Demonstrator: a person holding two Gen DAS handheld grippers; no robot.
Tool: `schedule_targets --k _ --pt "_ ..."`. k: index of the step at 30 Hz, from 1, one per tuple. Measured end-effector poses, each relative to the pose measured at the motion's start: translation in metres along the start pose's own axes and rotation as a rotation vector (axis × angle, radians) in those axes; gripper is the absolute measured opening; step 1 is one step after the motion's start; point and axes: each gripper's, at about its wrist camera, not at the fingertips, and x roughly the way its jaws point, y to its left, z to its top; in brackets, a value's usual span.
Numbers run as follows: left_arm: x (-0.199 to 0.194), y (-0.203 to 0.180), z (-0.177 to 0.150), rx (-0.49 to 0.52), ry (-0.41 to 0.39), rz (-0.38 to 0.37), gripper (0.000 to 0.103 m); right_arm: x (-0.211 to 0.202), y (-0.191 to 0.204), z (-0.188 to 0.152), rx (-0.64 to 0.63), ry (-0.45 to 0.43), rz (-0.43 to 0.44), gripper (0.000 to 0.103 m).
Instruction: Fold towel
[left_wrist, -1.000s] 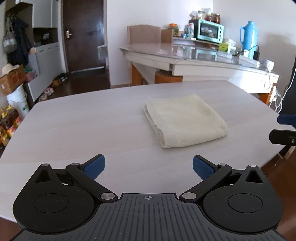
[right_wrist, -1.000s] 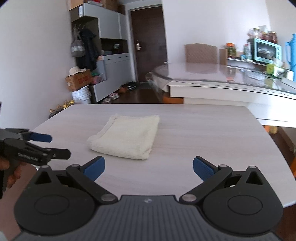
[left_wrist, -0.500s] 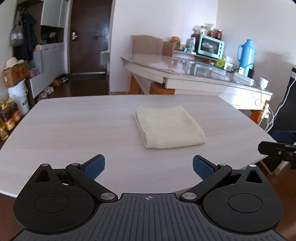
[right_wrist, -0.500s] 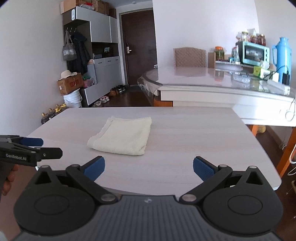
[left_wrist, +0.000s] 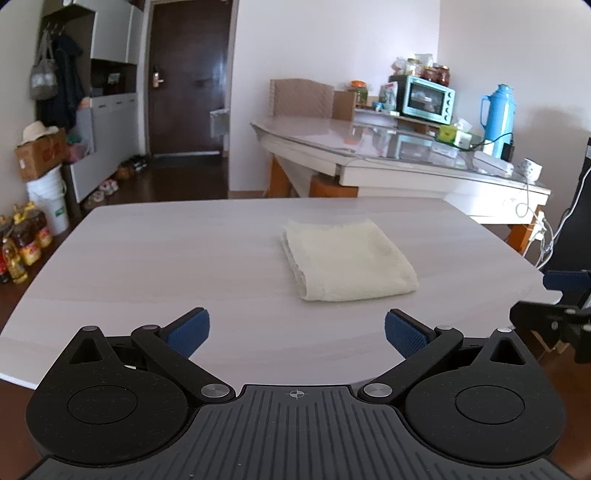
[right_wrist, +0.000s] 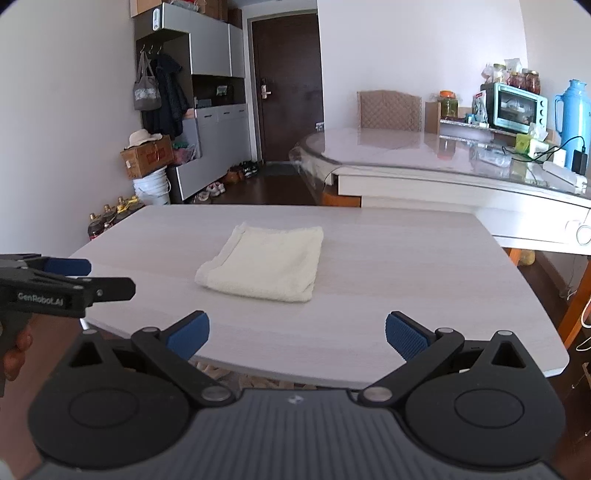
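A cream towel (left_wrist: 347, 258) lies folded into a small rectangle on the pale wood-grain table (left_wrist: 166, 258); it also shows in the right wrist view (right_wrist: 264, 264). My left gripper (left_wrist: 295, 330) is open and empty, held back near the table's front edge, well short of the towel. My right gripper (right_wrist: 297, 332) is open and empty, also held back at the front edge. Each gripper shows at the side of the other's view: the right one (left_wrist: 554, 299) and the left one (right_wrist: 74, 277).
A glass-topped table (left_wrist: 388, 147) stands behind with a teal toaster oven (left_wrist: 424, 99), blue thermos (left_wrist: 496, 114), cables and a chair (left_wrist: 301, 98). On the left are cabinets, a white bucket (left_wrist: 50, 199), a cardboard box and bottles (left_wrist: 22, 243) on the floor.
Both grippers have drawn back from the table and risen; the towel looks smaller and farther away. The towel has not moved. Both jaws stay open.
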Motion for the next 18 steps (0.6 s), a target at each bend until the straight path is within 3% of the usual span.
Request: schedule_targets --k 18 --pt "0.009 -0.011 -0.008 0.022 0.038 0.019 0.103 0.0 -0.009 -0.012 0.052 0.017 -0.014 0.103"
